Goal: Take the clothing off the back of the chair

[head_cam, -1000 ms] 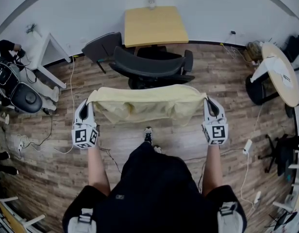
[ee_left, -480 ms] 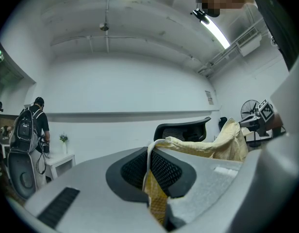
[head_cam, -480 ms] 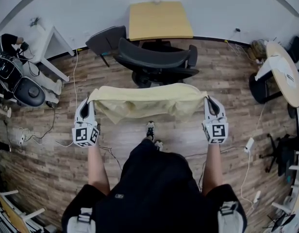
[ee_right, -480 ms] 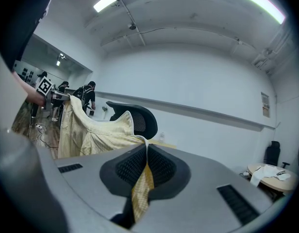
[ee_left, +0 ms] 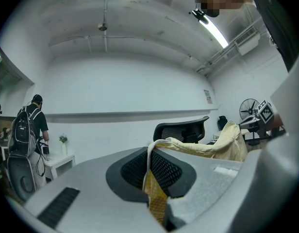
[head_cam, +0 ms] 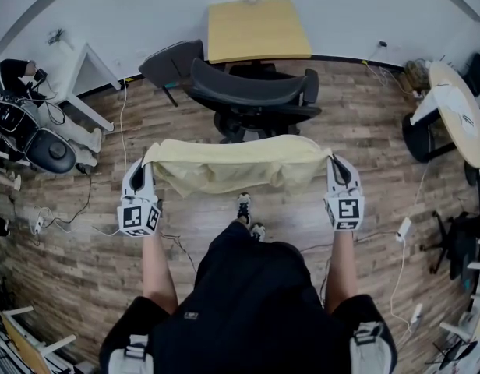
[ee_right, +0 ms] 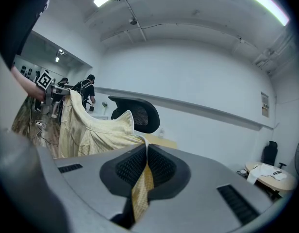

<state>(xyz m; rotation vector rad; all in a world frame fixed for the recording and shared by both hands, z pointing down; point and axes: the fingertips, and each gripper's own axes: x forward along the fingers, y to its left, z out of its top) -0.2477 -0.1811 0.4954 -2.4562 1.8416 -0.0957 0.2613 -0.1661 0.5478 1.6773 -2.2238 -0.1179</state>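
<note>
Just in front of the black office chair [head_cam: 252, 96], holding the pale yellow garment [head_cam: 236, 166] clear of the backrest, with left gripper [head_cam: 143, 168] and right gripper [head_cam: 333, 167] each pinched tight on a top corner. Stretched wide like that, probably so nothing drags or snags.

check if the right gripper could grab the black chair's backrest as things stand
Probably not: the right gripper is shut on the yellow garment, which is stretched across to the left gripper and hangs in front of the black chair.

Pale yellow clothing [head_cam: 236, 164], black chair [head_cam: 252, 96]
</note>
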